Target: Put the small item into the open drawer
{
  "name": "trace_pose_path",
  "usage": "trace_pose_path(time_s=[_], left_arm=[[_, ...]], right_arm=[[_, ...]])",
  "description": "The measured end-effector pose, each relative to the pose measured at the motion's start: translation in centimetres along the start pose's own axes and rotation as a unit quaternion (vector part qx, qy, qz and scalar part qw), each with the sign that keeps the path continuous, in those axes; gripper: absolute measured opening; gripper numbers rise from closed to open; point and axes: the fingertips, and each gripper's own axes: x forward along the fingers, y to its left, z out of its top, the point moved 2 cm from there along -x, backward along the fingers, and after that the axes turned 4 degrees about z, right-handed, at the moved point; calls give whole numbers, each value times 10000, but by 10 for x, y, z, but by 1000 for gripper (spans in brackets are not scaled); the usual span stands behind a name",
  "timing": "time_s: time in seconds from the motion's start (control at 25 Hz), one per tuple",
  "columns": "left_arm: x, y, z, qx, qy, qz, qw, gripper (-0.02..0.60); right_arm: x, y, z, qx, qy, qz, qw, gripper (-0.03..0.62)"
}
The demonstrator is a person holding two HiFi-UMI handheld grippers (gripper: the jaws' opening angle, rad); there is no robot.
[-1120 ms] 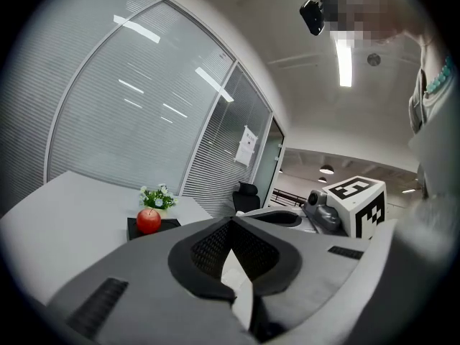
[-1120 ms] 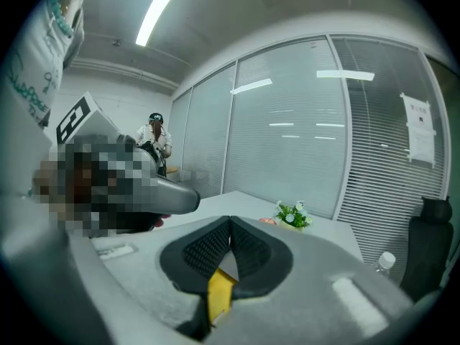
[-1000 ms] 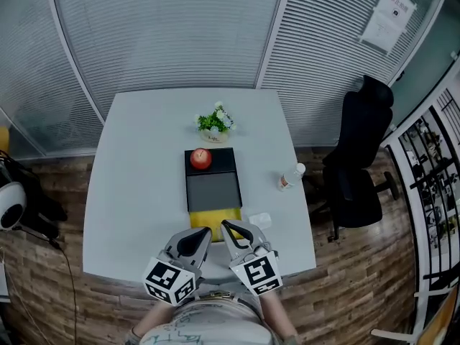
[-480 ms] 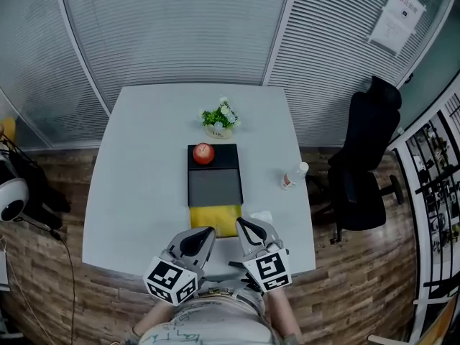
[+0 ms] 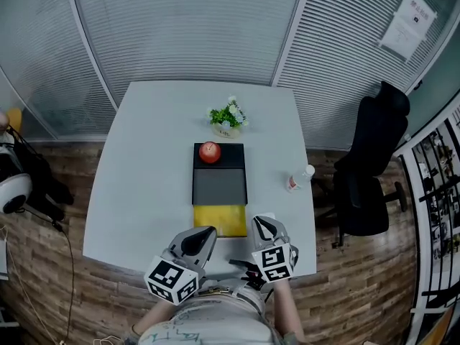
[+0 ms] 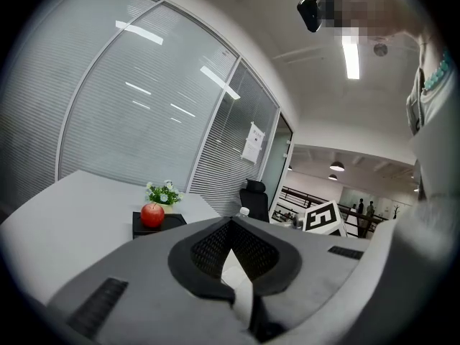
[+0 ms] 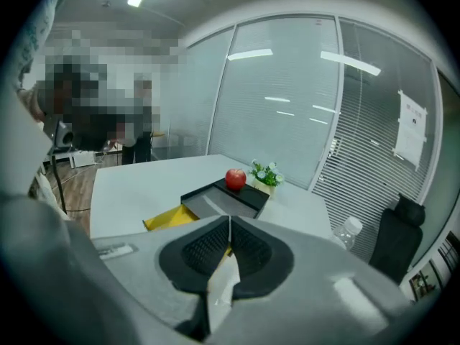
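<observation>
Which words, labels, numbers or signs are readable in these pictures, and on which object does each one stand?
Paper sheet on the blinds: it has print, but too small to read.
Bottle on the table: any label is too small to read.
Marker cubes: black-and-white square patterns only, no letters or numbers.
So no text here can be read.

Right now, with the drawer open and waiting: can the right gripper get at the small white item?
Probably yes. The right gripper sits right by the item with nothing between them. Its jaws, nearly together, are just opening.
</observation>
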Motion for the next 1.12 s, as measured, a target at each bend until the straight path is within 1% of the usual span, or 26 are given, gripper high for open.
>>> trace_pose_path(time_s=[0.08,0.2,0.28,0.36,0.56,0.68,0.88,1.0,1.12], left_arm=[[1,1,0,-21,2,23,10000,-3],[0,2,0,-45,-10,61,10000,-3],[0,4,0,-63,-21,106,9999,-3],[2,8,-2,-102,-15,151,9998,-3],[0,13,-6,-170,16,272,9995,-3],[-2,18,-9,-228,50,368,9990,-3],[-4,25,-12,-320,50,529,9981,-3],[-5,27,-12,-347,54,608,9975,-3],[-7,29,-12,-362,50,671,9971,-3]], right_arm=[[5,-8,-12,60,122,19,9999,11],[10,-21,-29,528,181,78,9984,11],[15,-32,-44,774,257,-35,9967,11],[23,-40,-62,873,440,-149,9951,11],[41,-48,-105,952,925,-272,9908,16],[49,-50,-122,986,1141,-286,9881,20],[64,-48,-144,888,1553,-51,9839,45],[76,-46,-152,729,1661,140,9833,52],[81,-42,-160,771,1875,221,9790,67]])
